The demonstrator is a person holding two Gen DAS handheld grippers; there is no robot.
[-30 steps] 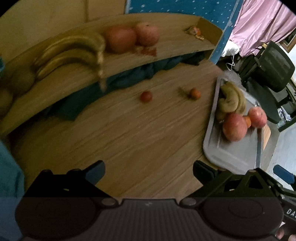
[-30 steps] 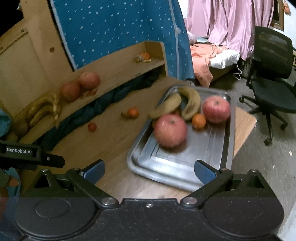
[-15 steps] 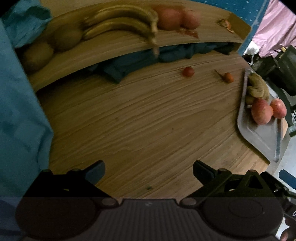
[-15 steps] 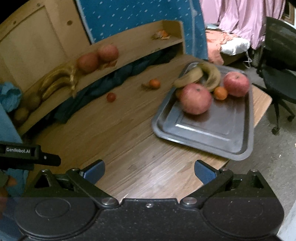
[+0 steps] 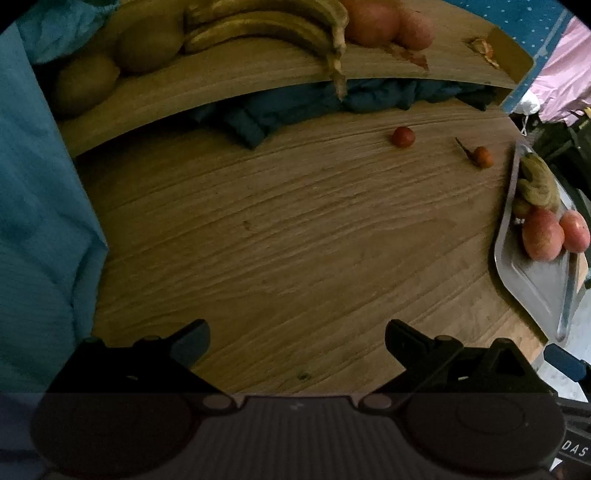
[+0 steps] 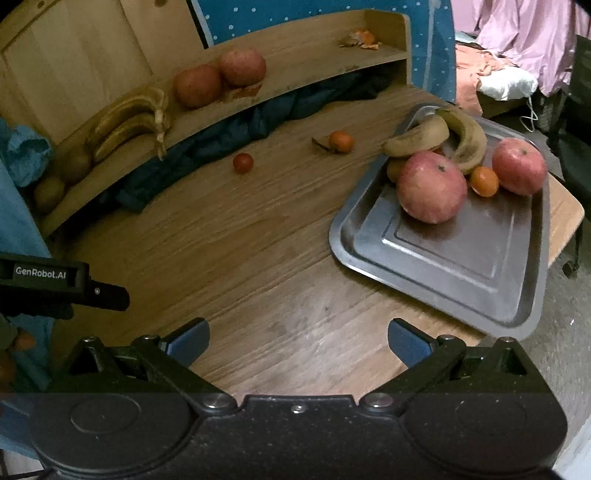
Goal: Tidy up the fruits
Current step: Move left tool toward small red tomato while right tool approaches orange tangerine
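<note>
Both views have swung left since the earlier frames, tray (image 6: 443,258) now further right in each; left gripper (image 5: 297,341) and right gripper (image 6: 298,341) both spread wide, empty, above bare wooden table (image 6: 258,258); tray holds two apples (image 6: 432,186), bananas (image 6: 439,138), an orange (image 6: 484,181); two small red-orange fruits (image 6: 242,163) loose on table; shelf (image 6: 295,66) carries bananas, two apples, kiwis.

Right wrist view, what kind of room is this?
Probably a bedroom or dorm room used as a home workspace: a wooden desk with a shelf, an office chair, and pink bedding with a pillow behind.
</note>
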